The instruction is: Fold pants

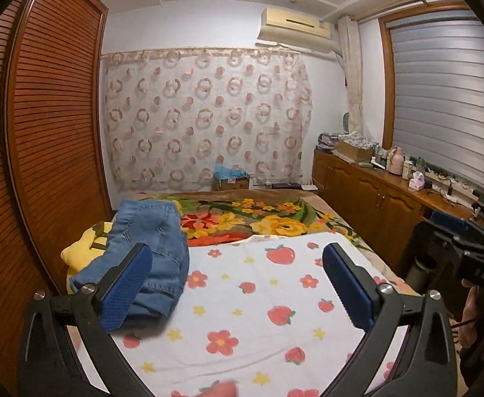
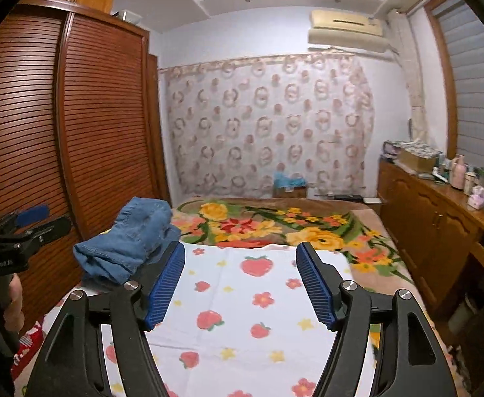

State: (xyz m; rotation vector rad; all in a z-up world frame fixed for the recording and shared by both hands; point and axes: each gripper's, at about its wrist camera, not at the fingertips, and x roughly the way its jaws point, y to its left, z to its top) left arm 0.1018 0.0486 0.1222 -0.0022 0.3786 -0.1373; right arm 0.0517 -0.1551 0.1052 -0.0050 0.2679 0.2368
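1. Both grippers hover above the strawberry-print sheet [image 1: 262, 297]: the left gripper [image 1: 237, 284] and the right gripper [image 2: 240, 284] each have their blue pads spread wide and hold nothing.
2. Blue jeans [image 1: 149, 251] lie bunched in a heap at the left edge of the bed, partly on a yellow cushion [image 1: 83, 248], near the louvred wardrobe [image 1: 53, 115].
3. From either gripper the jeans lie ahead and to the left; the heap's long axis runs roughly near to far.
4. I judge the left gripper nearer, its left pad overlapping the denim in view; contact cannot be told.
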